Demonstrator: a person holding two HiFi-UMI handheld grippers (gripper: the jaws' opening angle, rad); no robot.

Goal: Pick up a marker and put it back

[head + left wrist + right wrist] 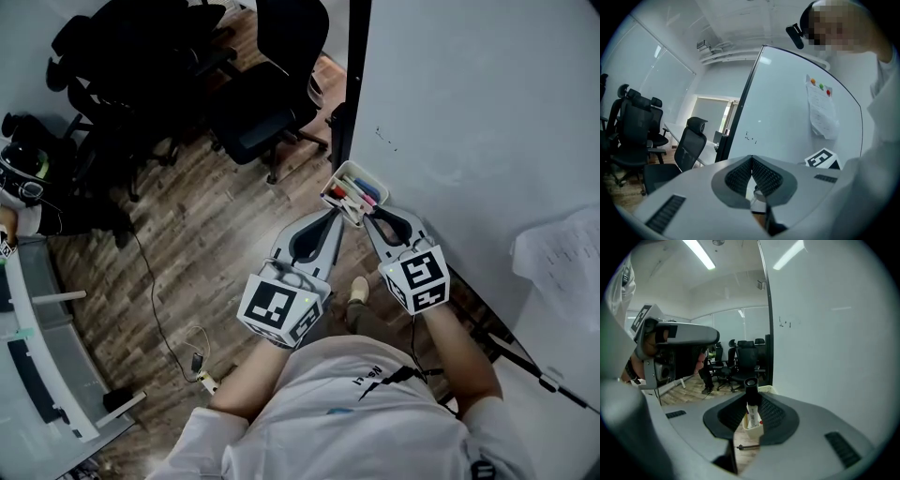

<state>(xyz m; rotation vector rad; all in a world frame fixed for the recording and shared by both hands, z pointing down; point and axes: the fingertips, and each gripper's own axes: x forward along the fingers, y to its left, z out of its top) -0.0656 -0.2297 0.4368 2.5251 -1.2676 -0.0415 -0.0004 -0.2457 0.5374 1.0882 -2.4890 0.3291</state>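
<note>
A small white tray [349, 174] on the whiteboard's lower edge holds several markers [354, 194] with red, blue and black caps. My right gripper [368, 216] sits just in front of the tray. In the right gripper view it [751, 398] is shut on a white marker with a black cap [751, 391], held upright between the pads above the tray [755, 429]. My left gripper [335, 215] is beside it on the left, tips close to the tray. Its [752, 158] pads meet at the tip with nothing between them.
The whiteboard [469, 112] fills the right side, with a paper sheet [562, 253] pinned to it. Black office chairs [253, 112] stand on the wooden floor [197, 244] to the left. A desk [37, 375] is at the far left, and a cable [164, 328] runs across the floor.
</note>
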